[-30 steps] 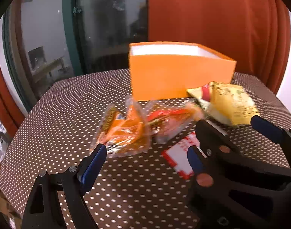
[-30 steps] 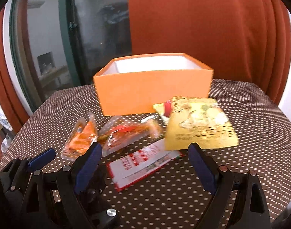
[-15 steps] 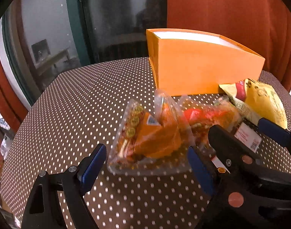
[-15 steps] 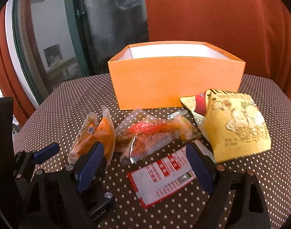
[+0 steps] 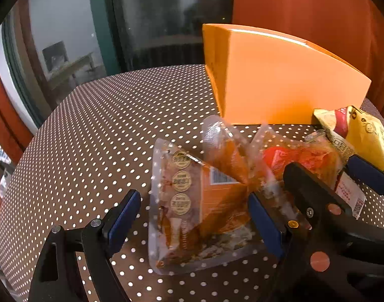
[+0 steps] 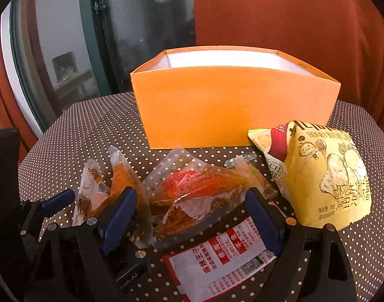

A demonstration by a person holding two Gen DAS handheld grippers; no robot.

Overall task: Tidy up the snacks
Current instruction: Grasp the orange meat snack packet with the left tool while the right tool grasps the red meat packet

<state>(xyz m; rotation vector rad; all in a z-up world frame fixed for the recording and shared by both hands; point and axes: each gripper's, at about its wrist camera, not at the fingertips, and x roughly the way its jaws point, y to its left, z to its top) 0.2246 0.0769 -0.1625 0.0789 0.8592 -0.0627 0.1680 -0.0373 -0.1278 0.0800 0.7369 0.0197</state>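
The left hand-held gripper stands released, its blue pads spread either side of a clear orange-filled snack packet that lies flat on the dotted worktop; neither pad presses on it. Just beside it, the right hand-held gripper is likewise released, its jaws wide around a second clear packet with a red label, without pinching it. In the right wrist view the left tool's blue tip shows at the left side, close to the orange-filled packet.

Under the right gripper lies a flat red-and-white sachet, nearest the worktop's near edge. Toward the right edge, a yellow chip bag rests partly over another small pack, touching the corner of the orange box. That box stands open-topped at the far middle of the worktop, its white inside showing, with all the snacks in front of it. Beyond hang rust-red curtains and a dark window.
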